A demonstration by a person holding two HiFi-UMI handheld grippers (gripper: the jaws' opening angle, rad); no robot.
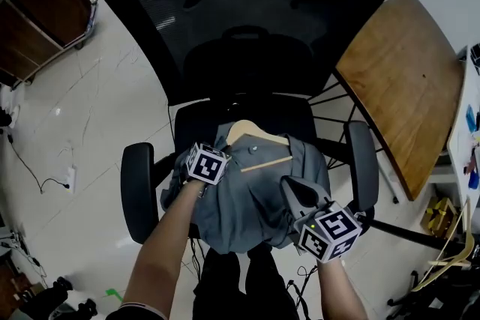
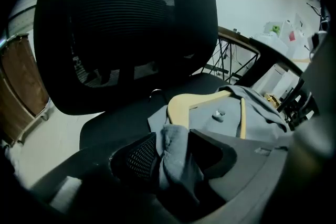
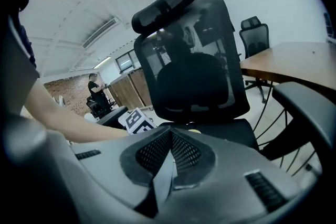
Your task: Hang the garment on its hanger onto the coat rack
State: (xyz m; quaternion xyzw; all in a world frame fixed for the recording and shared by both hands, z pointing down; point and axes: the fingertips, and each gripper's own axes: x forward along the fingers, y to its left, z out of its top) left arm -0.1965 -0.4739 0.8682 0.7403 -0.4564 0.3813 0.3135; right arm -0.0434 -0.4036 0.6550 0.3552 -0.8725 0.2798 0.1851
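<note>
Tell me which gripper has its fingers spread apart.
The left gripper: its fingers stand apart with a fold of the grey garment between them. The right gripper has its fingers shut on a thin fold.

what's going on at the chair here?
A person works two handheld grippers over a grey garment lying on its wooden hanger on the seat of a black office chair. The left gripper has its jaws apart around a fold of fabric, not pinching it. The right gripper has its jaws shut on the garment's right edge. The garment is not hung yet.
</note>
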